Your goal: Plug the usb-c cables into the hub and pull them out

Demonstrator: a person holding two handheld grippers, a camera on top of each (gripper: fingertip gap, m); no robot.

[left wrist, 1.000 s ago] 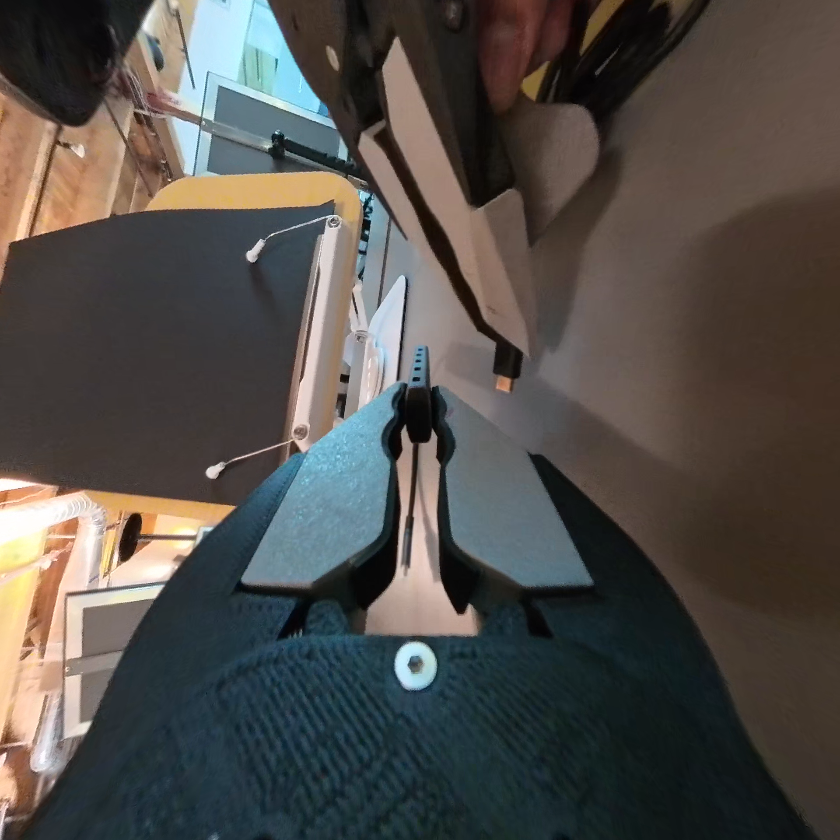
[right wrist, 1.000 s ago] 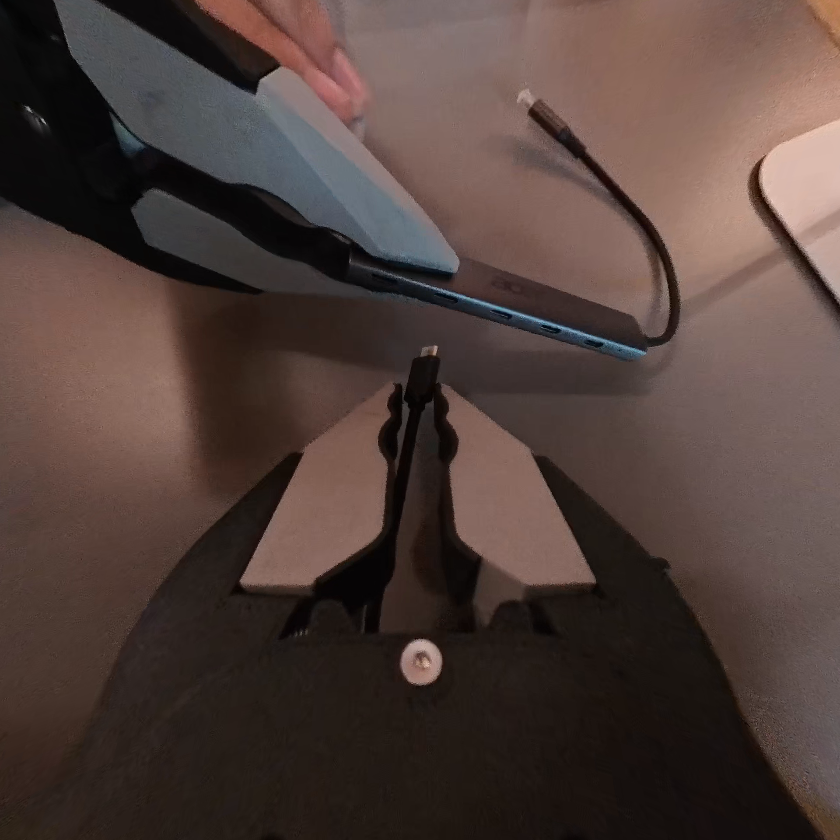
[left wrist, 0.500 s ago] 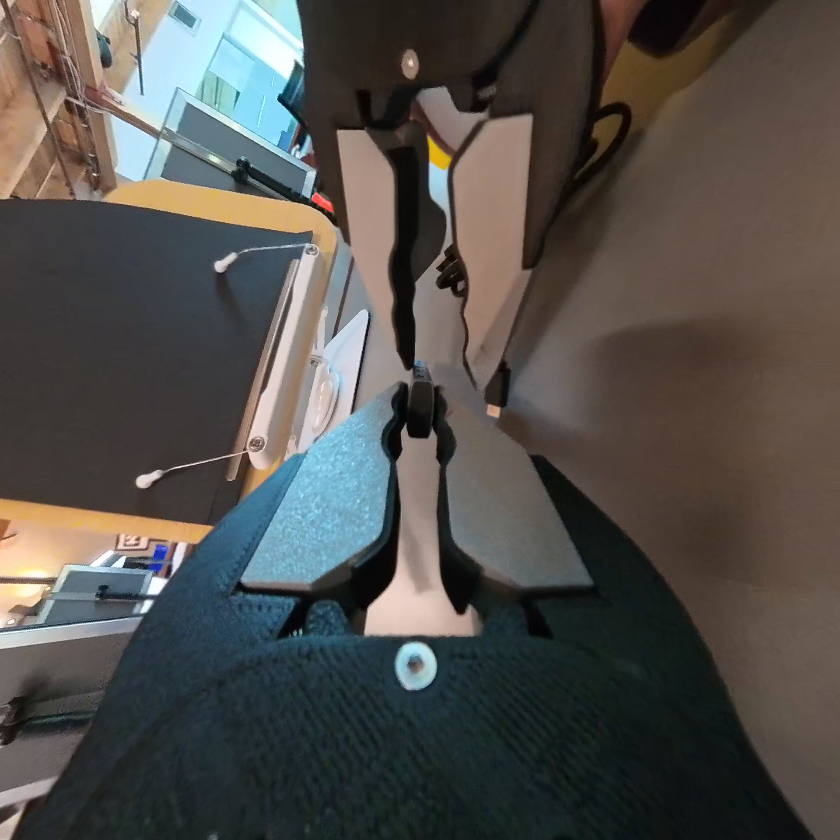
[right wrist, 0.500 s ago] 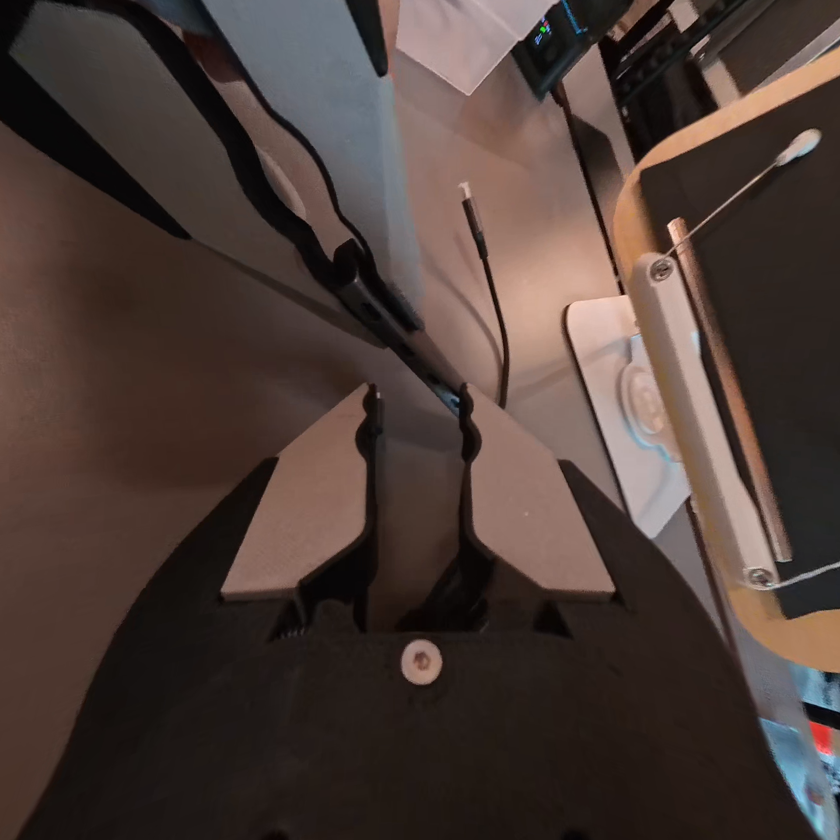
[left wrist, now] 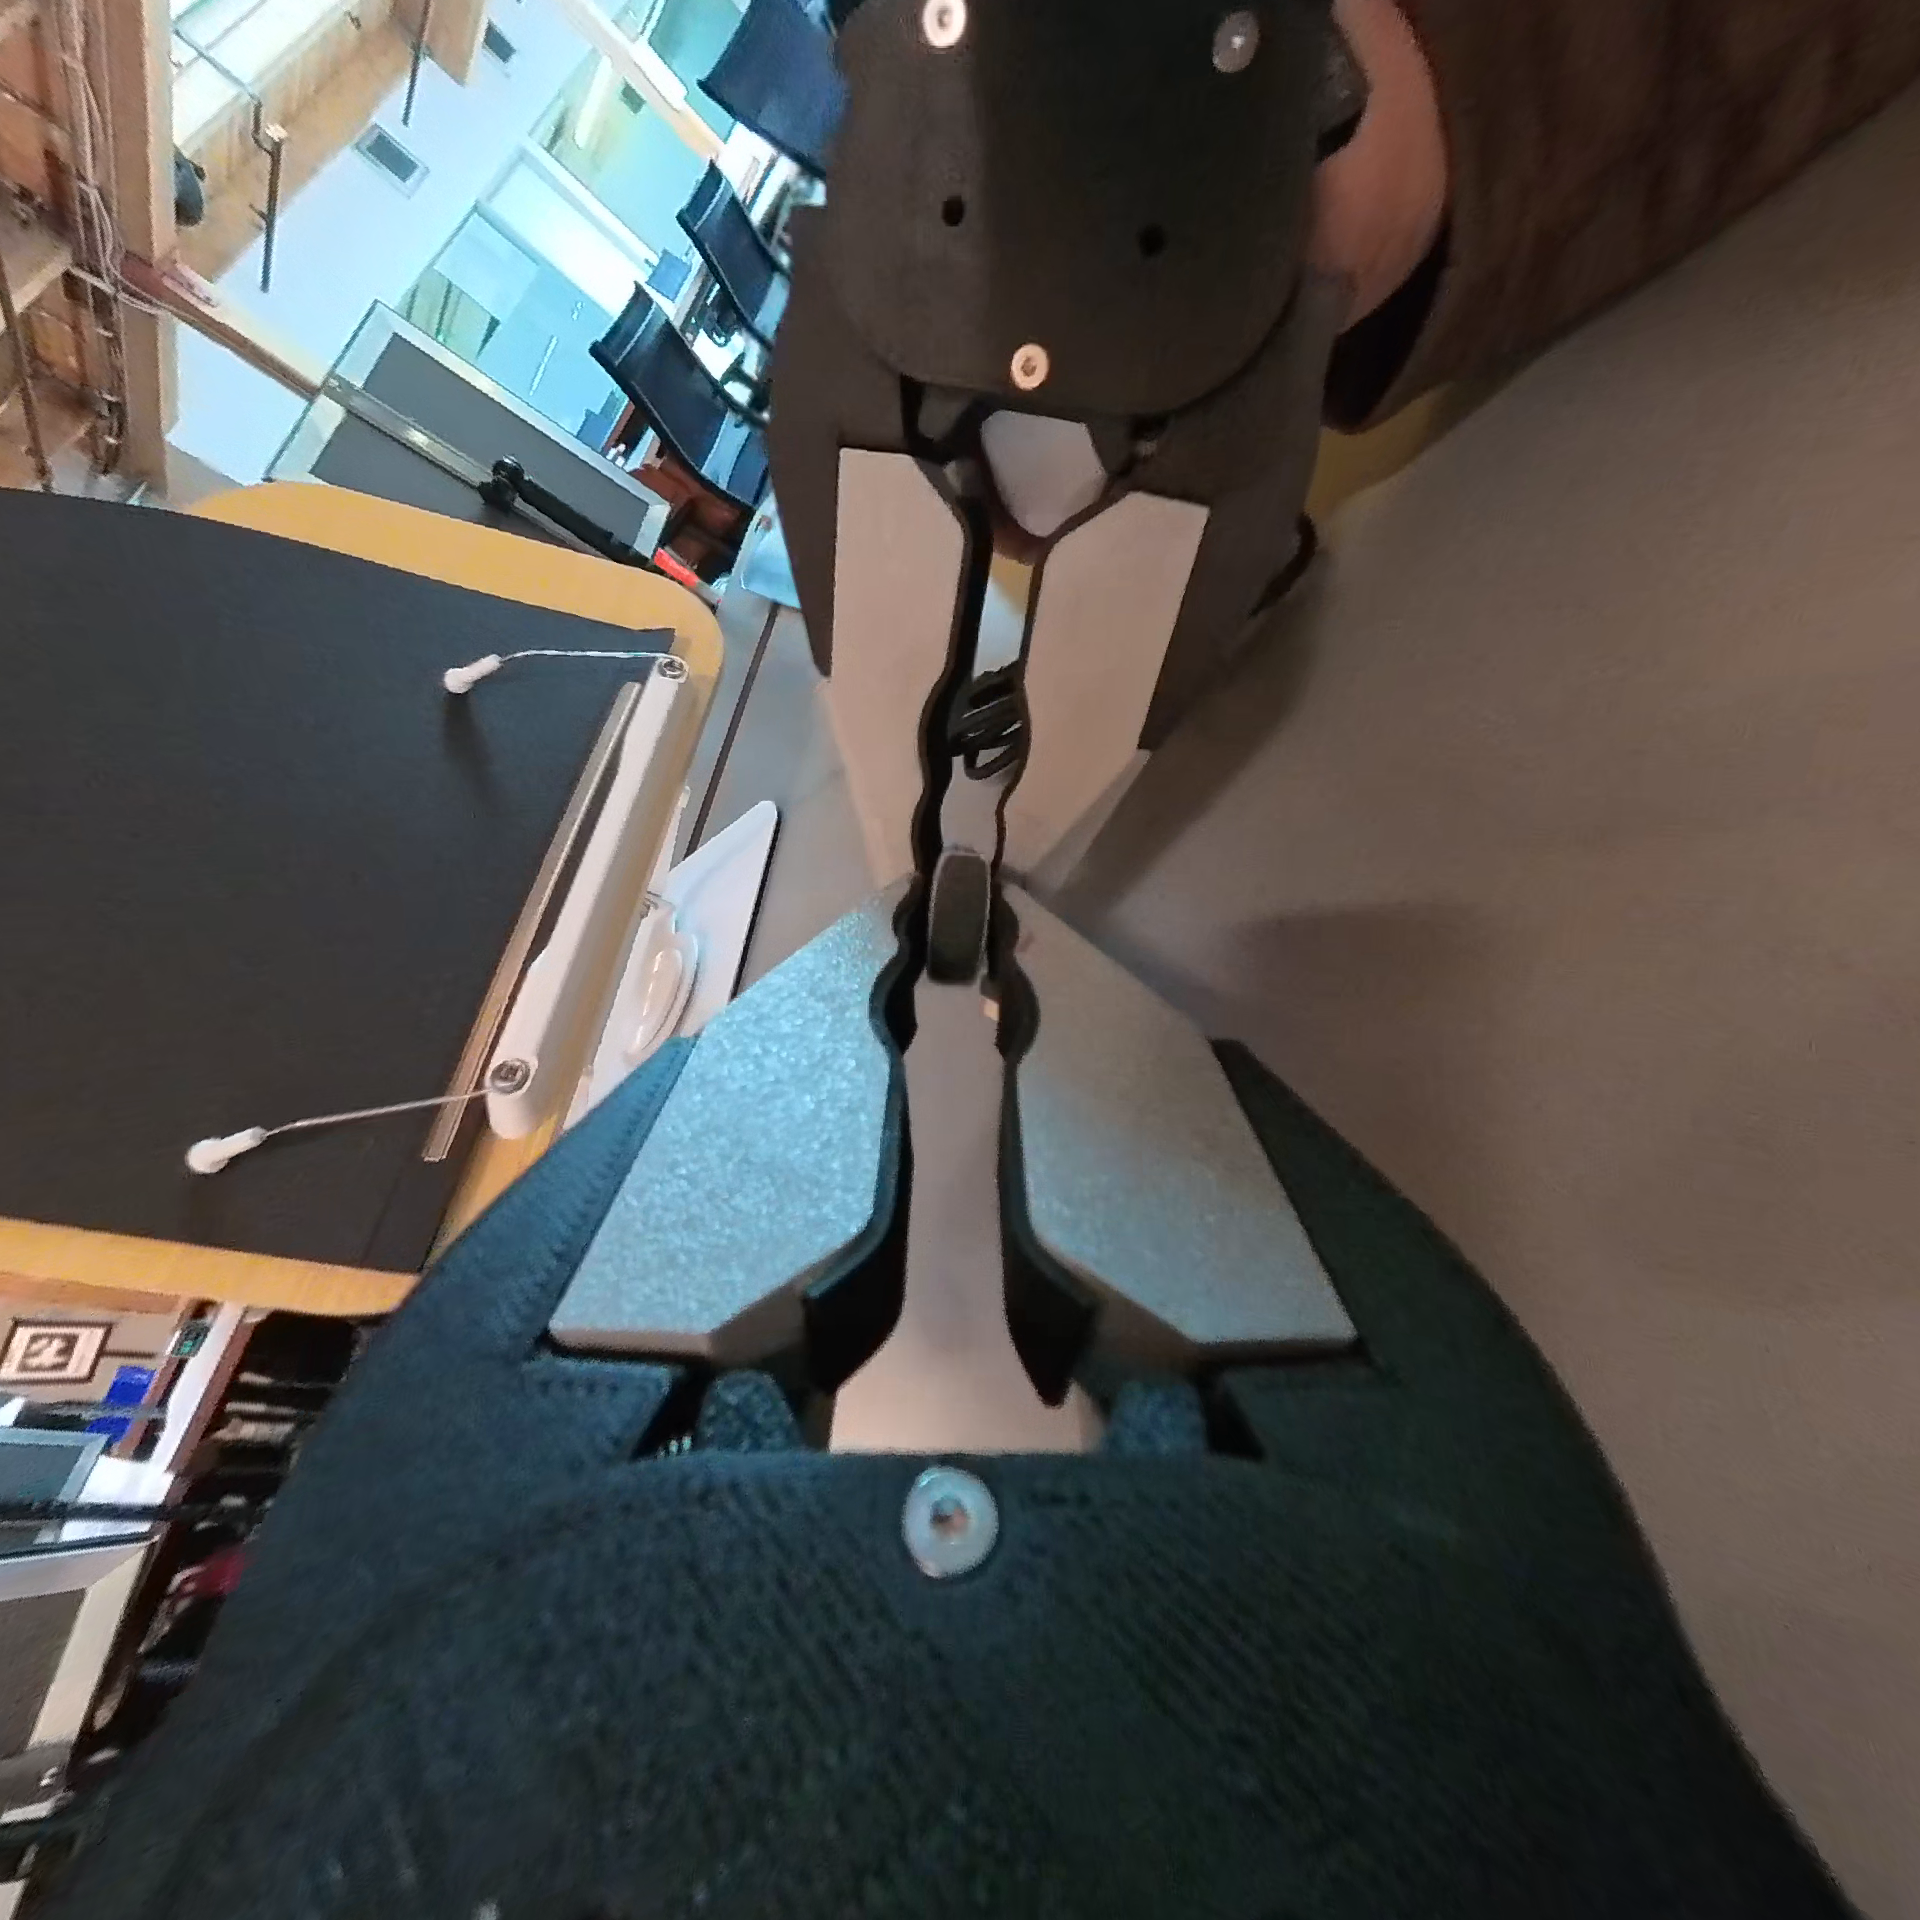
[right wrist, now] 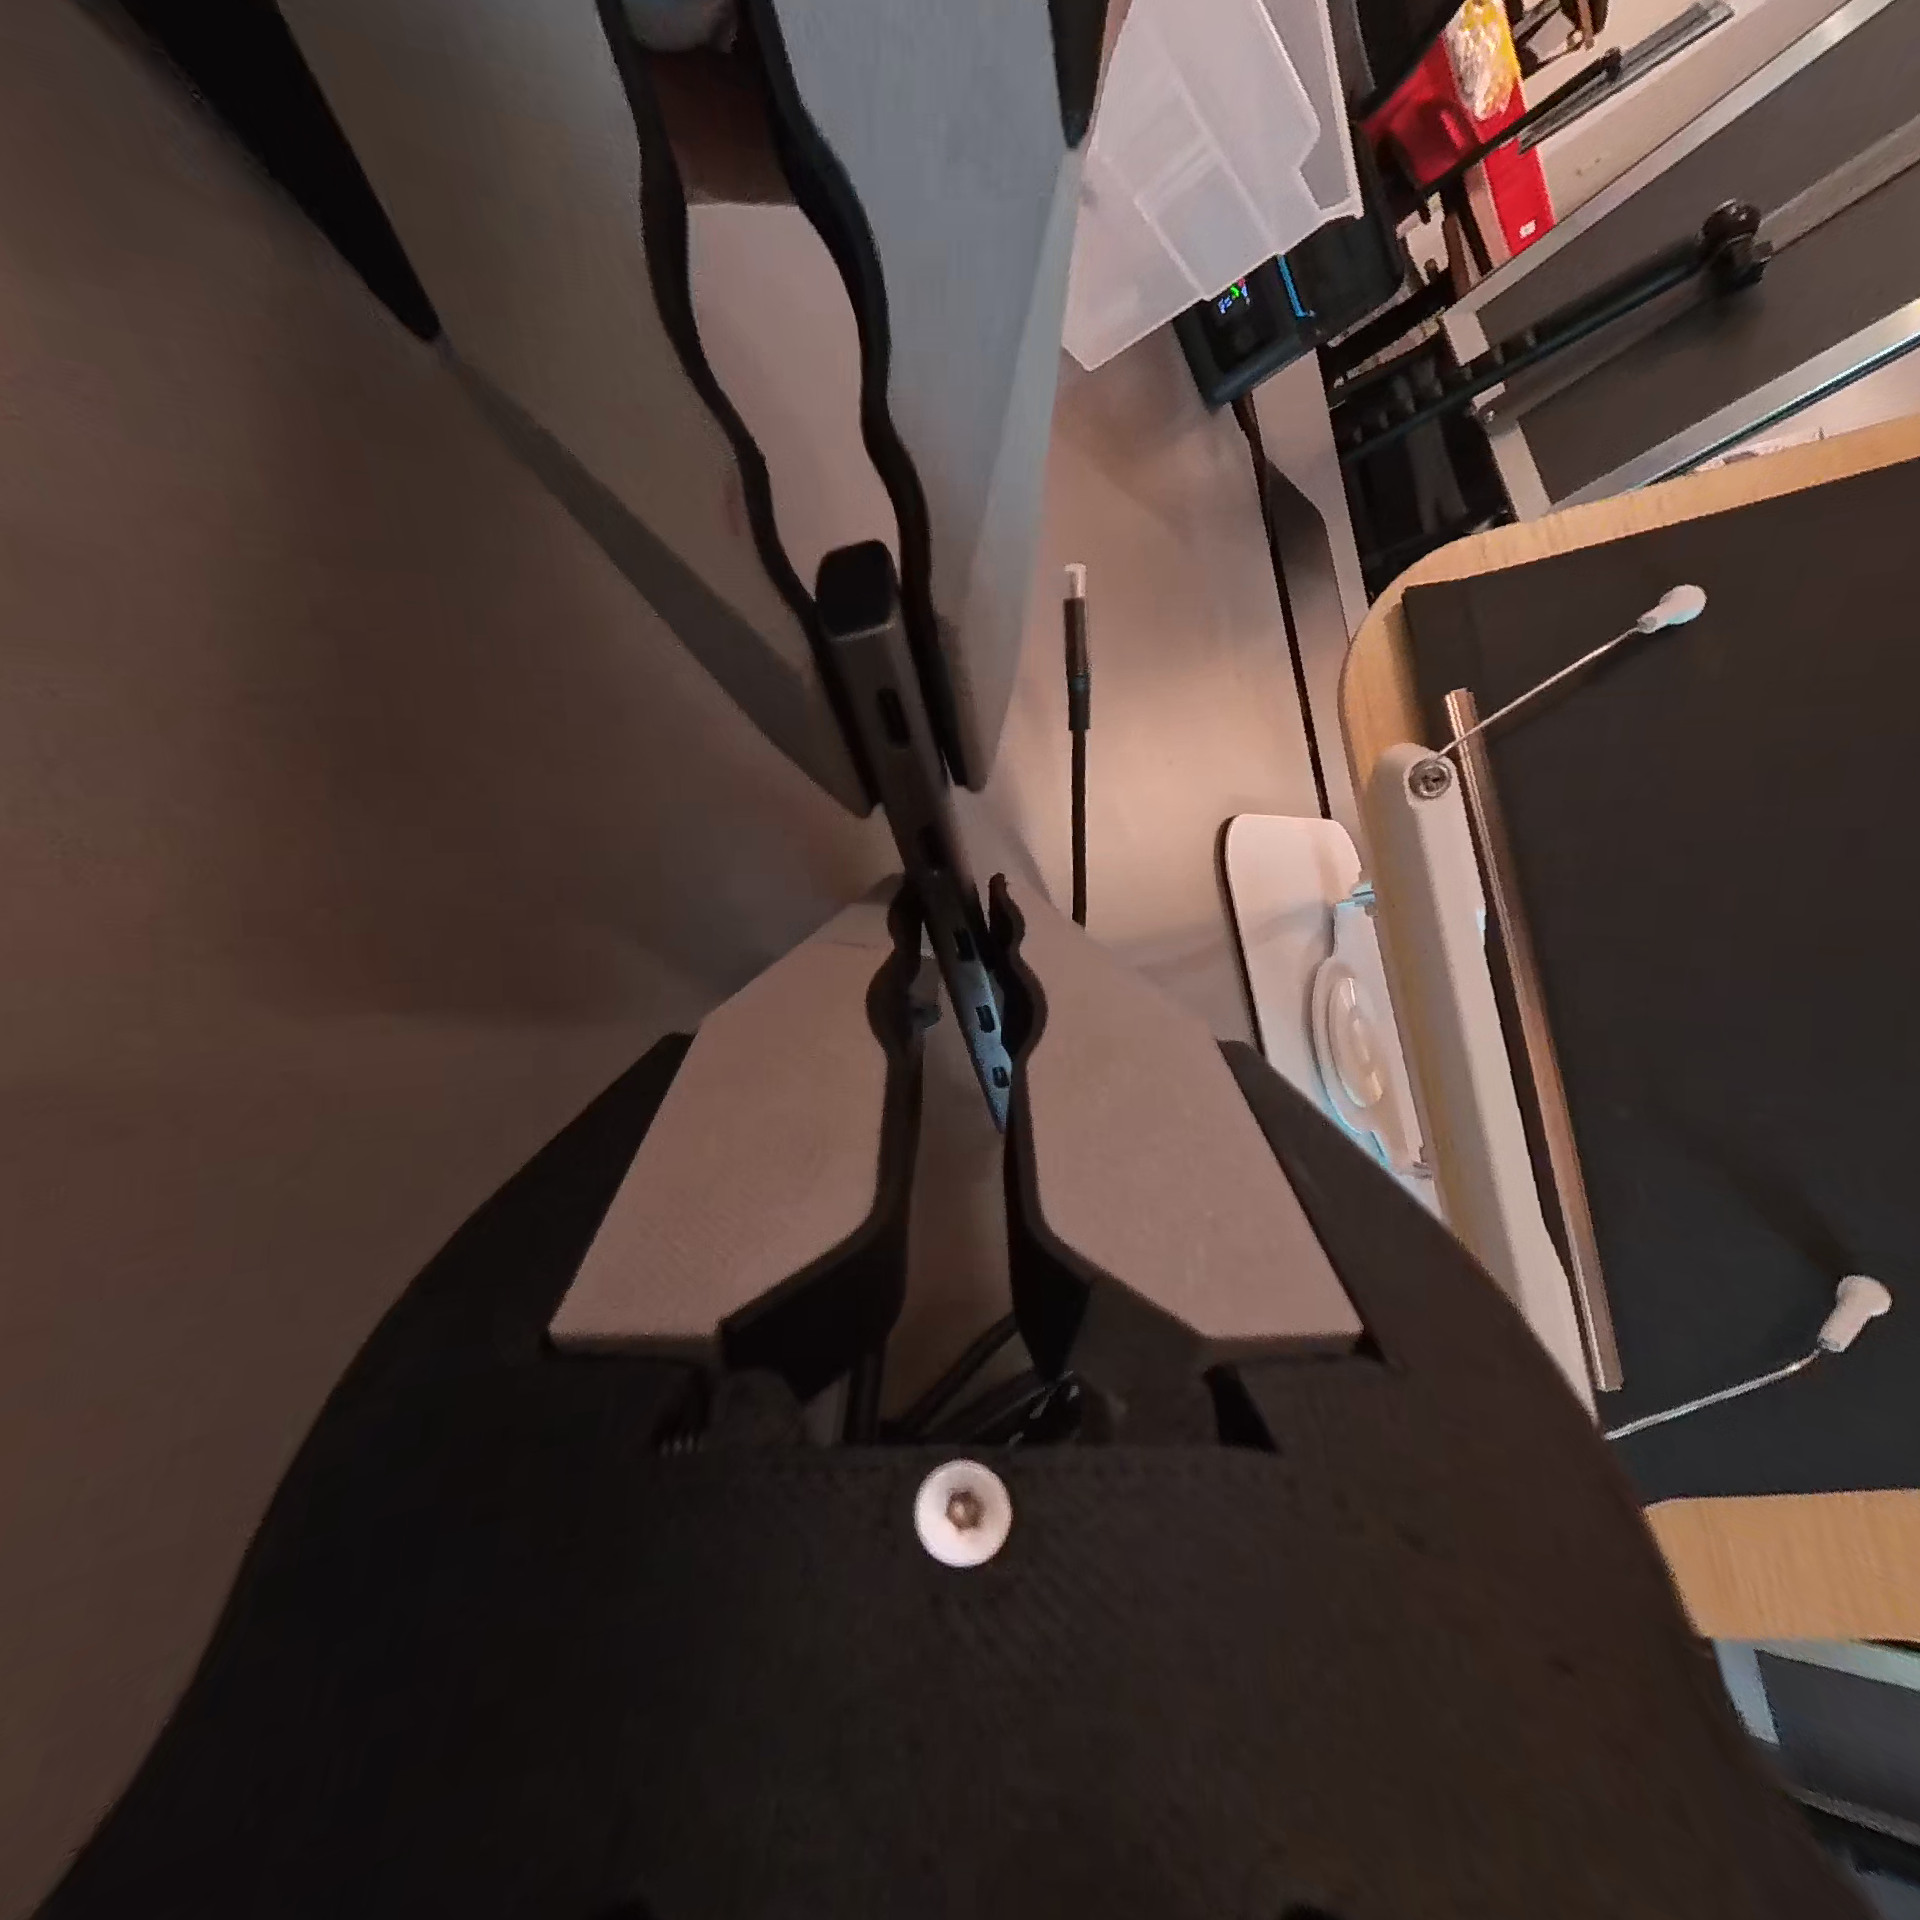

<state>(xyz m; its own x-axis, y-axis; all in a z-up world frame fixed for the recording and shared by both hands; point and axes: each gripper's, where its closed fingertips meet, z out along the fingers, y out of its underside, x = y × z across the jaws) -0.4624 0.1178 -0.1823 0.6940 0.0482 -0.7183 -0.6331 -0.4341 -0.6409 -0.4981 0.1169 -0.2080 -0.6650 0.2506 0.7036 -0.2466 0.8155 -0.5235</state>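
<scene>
A slim dark grey hub (right wrist: 883,707) hangs in the air between my two grippers, which face each other tip to tip. My left gripper (left wrist: 956,935) is shut on one end of the hub (left wrist: 956,914). It shows at the top of the right wrist view (right wrist: 914,779). My right gripper (right wrist: 961,966) is closed around the hub's other end, which sits slanted between its pads. A black USB-C cable's plug (right wrist: 914,1023) lies loose along the right gripper's left finger, and its tip shows in the left wrist view (left wrist: 994,1003). The hub's own lead (right wrist: 1075,675) trails over the table.
A grey table (left wrist: 1558,1039) lies below. A white pad with a round puck (right wrist: 1288,935) and a wooden board with a black mat (right wrist: 1714,935) stand beside it. A clear plastic tray (right wrist: 1195,156) is at the far edge. A person's sleeve (left wrist: 1558,156) is behind the right gripper. The tips of one gripper are about 4 cm away from the tips of the other.
The right gripper let go of the USB-C plug, opened, swung to face the left gripper and closed on the hub's free end. The left gripper kept its hold on the hub.
</scene>
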